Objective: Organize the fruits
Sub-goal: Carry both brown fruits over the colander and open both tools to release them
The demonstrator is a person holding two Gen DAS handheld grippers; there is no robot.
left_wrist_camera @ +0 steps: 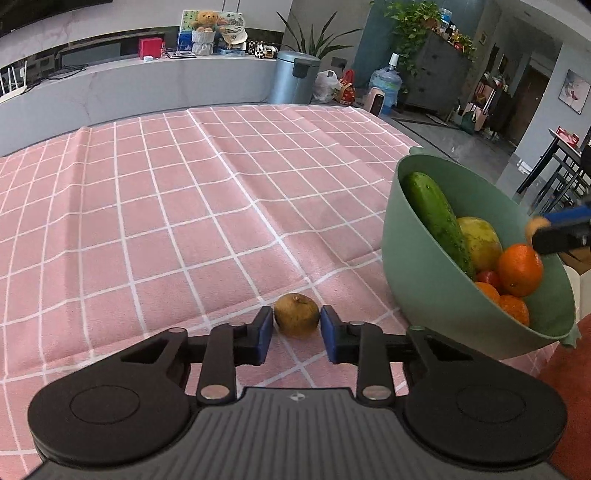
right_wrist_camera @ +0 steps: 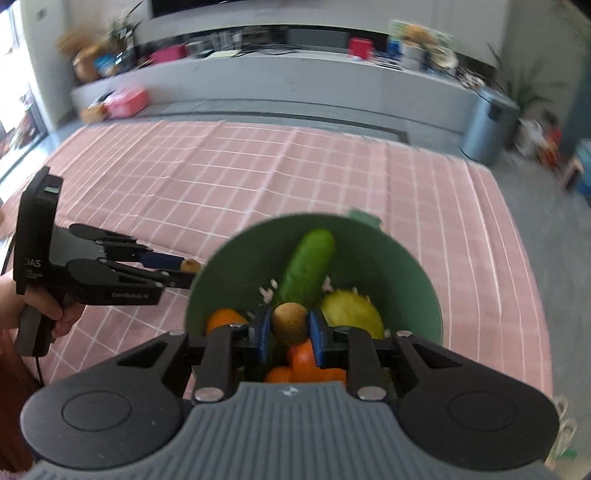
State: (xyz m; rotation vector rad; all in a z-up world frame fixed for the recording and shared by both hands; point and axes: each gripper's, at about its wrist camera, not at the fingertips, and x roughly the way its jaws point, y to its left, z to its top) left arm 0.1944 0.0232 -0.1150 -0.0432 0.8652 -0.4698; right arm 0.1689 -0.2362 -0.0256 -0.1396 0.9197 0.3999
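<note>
Pink checked tablecloth [right_wrist_camera: 258, 177]; "DAS"-marked left gripper [right_wrist_camera: 184, 266].

A pink cloth [left_wrist_camera: 184, 206] with white squares covers the table. Behind it runs a long grey shelf [left_wrist_camera: 166, 74] with a teddy bear [left_wrist_camera: 205, 22] on top. A round blue bin [left_wrist_camera: 293, 75] stands on the floor beside a leafy plant [left_wrist_camera: 314, 37].

left hand-held gripper [right_wrist_camera: 190, 271] | upright black housing: "DAS", first letter cut off | side of body: white lettering, too blurred to read | other text: none
</note>
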